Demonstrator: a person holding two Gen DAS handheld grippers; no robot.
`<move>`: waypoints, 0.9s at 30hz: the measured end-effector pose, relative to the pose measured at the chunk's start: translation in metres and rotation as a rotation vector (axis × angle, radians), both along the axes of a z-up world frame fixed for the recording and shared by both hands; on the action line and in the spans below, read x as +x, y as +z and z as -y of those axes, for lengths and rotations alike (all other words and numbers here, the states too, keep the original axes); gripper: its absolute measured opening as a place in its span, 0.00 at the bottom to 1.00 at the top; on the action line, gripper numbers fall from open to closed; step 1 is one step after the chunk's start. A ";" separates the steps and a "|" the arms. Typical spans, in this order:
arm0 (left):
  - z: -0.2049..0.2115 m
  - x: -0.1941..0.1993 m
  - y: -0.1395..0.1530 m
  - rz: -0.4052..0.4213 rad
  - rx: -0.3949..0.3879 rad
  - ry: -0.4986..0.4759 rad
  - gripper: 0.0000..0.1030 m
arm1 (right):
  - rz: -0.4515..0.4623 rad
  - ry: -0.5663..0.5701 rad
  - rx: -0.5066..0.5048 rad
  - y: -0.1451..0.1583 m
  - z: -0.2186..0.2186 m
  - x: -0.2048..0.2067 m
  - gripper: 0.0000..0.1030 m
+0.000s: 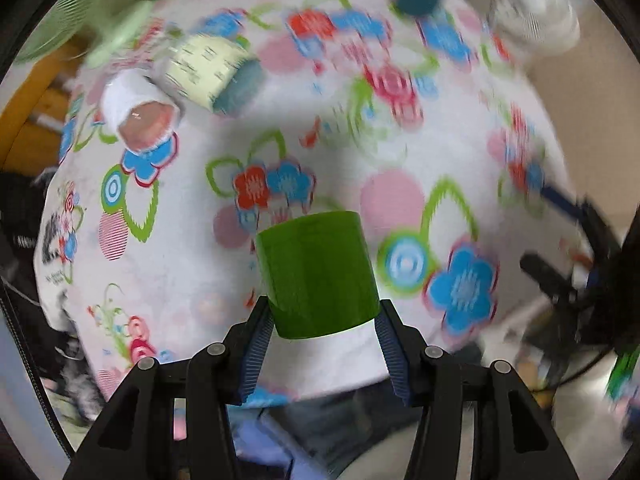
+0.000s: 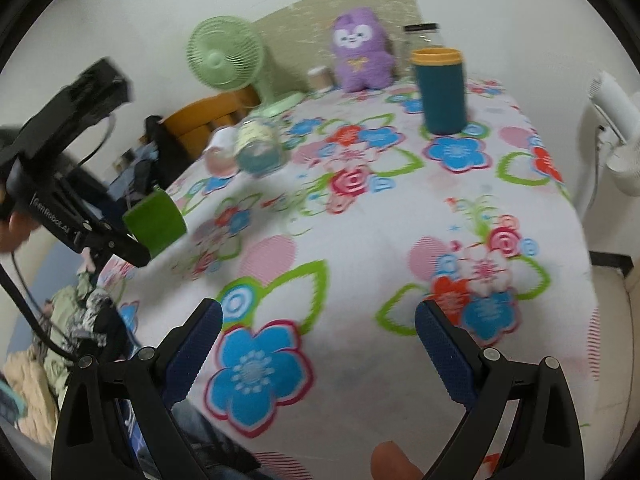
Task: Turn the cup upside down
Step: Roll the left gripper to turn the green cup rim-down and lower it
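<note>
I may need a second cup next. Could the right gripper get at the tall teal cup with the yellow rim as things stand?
Probably yes. The right gripper is open and empty, and the tall teal cup with the yellow rim stands upright on the floral tablecloth ahead, nothing between. The left gripper, holding the green cup, is off to the side.

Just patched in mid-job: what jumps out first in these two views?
The green cup, clamped in the left tool and held in the air above the near left part of the flowered tablecloth. The right tool hangs open over the near edge, holding nothing. Farther back stand a teal cup and a purple plush.
</note>
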State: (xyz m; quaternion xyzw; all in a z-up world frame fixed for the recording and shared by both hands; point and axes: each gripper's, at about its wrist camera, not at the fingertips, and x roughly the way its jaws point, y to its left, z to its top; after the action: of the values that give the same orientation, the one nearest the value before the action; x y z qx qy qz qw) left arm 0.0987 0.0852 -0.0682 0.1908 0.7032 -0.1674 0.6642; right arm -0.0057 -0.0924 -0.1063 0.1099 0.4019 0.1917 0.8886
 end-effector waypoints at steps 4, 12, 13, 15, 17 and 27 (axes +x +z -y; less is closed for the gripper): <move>0.006 -0.005 -0.025 -0.198 0.137 -0.127 0.52 | 0.021 0.028 0.023 0.001 -0.009 -0.008 0.95; 0.014 -0.012 -0.052 -0.330 0.350 -0.264 0.52 | 0.074 0.106 0.012 0.003 -0.026 -0.025 0.95; 0.016 -0.010 -0.053 -0.338 0.363 -0.268 0.52 | 0.078 0.116 0.007 0.002 -0.027 -0.026 0.95; 0.019 -0.008 -0.054 -0.345 0.385 -0.277 0.52 | 0.078 0.127 -0.005 -0.001 -0.029 -0.025 0.95; 0.022 -0.004 -0.054 -0.342 0.404 -0.291 0.52 | 0.072 0.129 -0.008 -0.004 -0.030 -0.022 0.95; 0.042 0.006 -0.056 -0.336 0.453 -0.352 0.52 | 0.061 0.121 0.015 -0.010 -0.026 -0.009 0.95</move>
State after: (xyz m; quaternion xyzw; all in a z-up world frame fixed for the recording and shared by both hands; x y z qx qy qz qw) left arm 0.1044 0.0436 -0.1244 0.4218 0.7785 -0.1480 0.4405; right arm -0.0150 -0.0662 -0.1167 0.0864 0.3790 0.2512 0.8864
